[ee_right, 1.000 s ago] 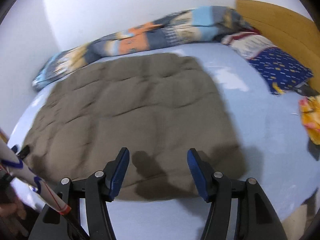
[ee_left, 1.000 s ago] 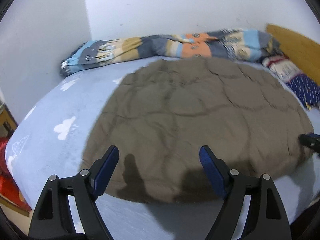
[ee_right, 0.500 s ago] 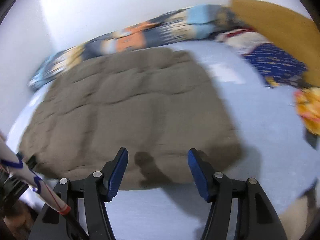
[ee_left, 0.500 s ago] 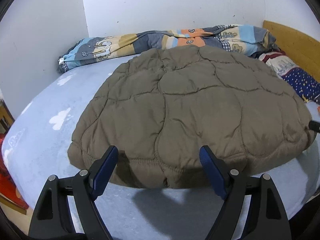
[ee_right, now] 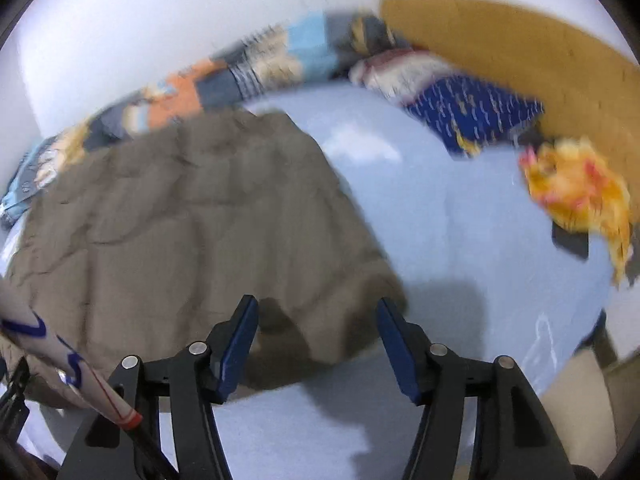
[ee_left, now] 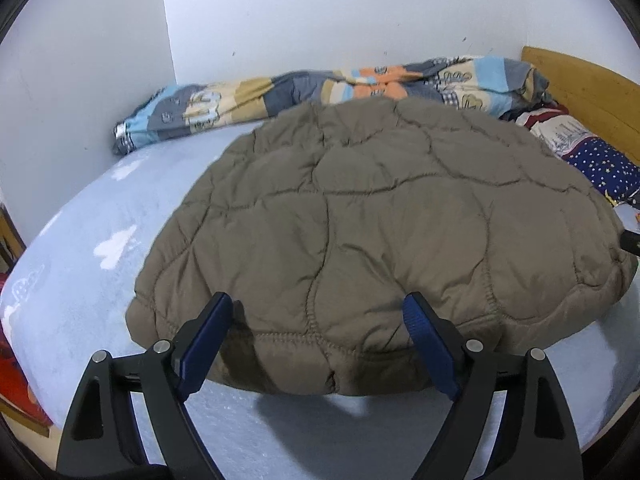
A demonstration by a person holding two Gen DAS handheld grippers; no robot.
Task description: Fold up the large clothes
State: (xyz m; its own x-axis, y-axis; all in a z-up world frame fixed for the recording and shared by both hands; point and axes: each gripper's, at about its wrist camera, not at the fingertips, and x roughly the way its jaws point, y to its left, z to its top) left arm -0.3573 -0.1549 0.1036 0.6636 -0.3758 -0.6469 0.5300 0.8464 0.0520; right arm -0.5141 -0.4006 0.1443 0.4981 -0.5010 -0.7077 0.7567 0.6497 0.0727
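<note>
Brown quilted jacket (ee_left: 380,216) is lying spread flat on the light-blue bed (ee_left: 80,264), with left gripper (ee_left: 320,320) and right gripper (ee_right: 316,320) hovering wide-jawed, gripping nothing, at its near hem.

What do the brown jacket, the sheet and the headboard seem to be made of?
Jacket: probably padded synthetic shell, matte with slight sheen; stitched quilting lines and puffy panels show it.
Sheet: likely soft fleece or plush, pale blue with white cloud shapes; the surface looks fuzzy.
Headboard: seems wood or wood veneer, smooth, yellowish with faint grain.
</note>
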